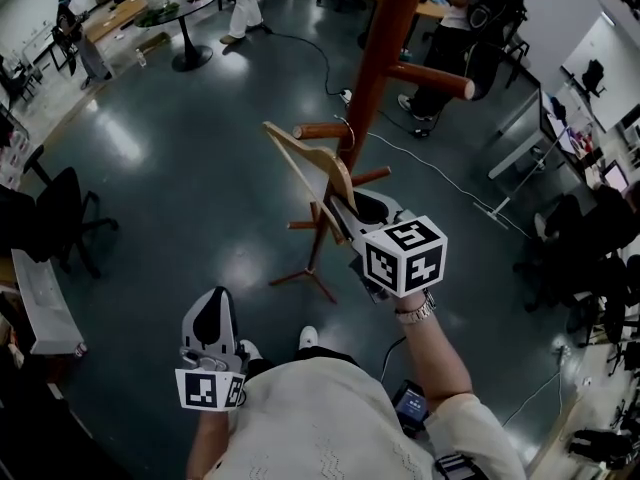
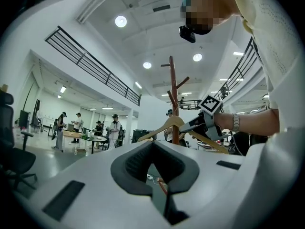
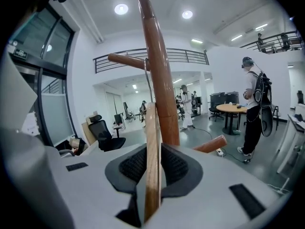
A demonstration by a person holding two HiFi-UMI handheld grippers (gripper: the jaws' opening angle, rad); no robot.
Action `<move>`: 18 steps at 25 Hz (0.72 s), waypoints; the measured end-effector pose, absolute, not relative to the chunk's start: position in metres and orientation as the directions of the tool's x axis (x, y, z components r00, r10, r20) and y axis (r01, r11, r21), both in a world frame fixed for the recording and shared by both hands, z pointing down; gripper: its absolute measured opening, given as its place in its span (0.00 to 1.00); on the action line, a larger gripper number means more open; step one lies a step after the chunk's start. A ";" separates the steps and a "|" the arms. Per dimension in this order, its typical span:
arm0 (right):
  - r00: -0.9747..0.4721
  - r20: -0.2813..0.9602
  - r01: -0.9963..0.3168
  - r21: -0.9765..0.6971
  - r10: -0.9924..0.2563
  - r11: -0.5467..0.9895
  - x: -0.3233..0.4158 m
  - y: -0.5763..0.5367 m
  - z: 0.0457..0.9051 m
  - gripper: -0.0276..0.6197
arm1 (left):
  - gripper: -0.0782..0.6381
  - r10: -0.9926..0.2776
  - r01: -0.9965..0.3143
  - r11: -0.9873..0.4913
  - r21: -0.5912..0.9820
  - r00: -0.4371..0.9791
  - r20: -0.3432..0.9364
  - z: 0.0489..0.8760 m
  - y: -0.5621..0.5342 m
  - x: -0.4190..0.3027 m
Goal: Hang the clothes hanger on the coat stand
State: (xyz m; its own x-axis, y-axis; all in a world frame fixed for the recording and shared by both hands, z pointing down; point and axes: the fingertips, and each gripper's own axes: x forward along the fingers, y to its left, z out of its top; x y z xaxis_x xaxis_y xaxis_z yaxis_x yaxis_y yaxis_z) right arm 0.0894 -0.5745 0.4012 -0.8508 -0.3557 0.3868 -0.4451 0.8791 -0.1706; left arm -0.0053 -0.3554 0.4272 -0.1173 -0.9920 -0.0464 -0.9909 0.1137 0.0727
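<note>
A tall red-brown wooden coat stand (image 1: 385, 43) rises in front of me, with pegs at several heights. My right gripper (image 1: 345, 206) is shut on one arm of a light wooden hanger (image 1: 300, 163), held close against the pole. In the right gripper view the hanger's bar (image 3: 152, 151) runs between the jaws. Its wire hook (image 3: 148, 82) reaches up to a peg (image 3: 125, 59); I cannot tell whether it rests on it. My left gripper (image 1: 212, 308) hangs low by my body, shut and holding nothing. From the left gripper view the hanger (image 2: 175, 124) sits at the pole (image 2: 173, 99).
The stand's legs (image 1: 305, 280) spread on the dark glossy floor. A cable (image 1: 440, 173) runs across the floor to the right. An office chair (image 1: 60, 218) stands at left, a round table (image 1: 185, 8) far back, a person (image 1: 465, 28) beyond the stand, desks at right.
</note>
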 end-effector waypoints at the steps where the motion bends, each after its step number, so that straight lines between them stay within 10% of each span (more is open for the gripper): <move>1: -0.848 0.384 -0.451 -0.166 -0.364 0.877 0.090 -0.574 0.400 0.15 | 0.13 -0.993 -0.991 0.108 0.075 -0.112 -0.045 0.428 -0.354 -0.005; 18: -0.805 0.200 -0.570 0.005 -0.559 0.822 0.122 -0.547 0.352 0.21 | 0.13 -0.999 -0.997 0.017 0.076 -0.021 -0.047 0.429 -0.331 -0.003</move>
State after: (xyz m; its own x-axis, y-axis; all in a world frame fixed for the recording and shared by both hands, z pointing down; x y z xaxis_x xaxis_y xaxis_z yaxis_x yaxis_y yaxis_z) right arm 0.1216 -0.5471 0.3522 -0.8049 -0.5589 0.1996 -0.5695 0.8220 0.0051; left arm -0.0033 -0.3308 0.4291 -0.0211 -0.9987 -0.0466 -0.9970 0.0175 0.0760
